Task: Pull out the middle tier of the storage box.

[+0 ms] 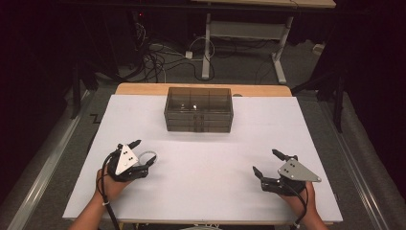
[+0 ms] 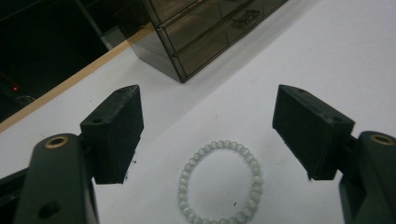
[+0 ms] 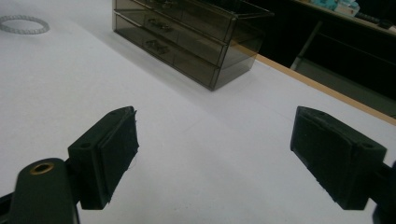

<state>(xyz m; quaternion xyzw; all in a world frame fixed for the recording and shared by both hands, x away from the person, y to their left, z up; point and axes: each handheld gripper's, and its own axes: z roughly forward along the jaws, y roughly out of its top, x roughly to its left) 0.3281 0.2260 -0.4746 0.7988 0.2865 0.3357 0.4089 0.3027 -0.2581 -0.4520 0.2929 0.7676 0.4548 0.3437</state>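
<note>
Nearest, a white bead bracelet (image 2: 220, 183) is seen lying flat on the white counter (image 1: 215, 158) at the near left, between the released fingers of the left gripper (image 1: 143, 154), untouched. At the near right, the right gripper (image 1: 266, 163) is held with fingers released, nothing between them. A smoky drawer box (image 1: 198, 109) stands at the far middle.

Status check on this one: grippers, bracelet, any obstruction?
Left gripper open, poised over bead bracelet, not touching. Right gripper open, nothing between its jaws. Bracelet flat on white table. Nothing in the way.

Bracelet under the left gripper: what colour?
Pale, milky white beads; the bracelet shows best in the left gripper view.
</note>
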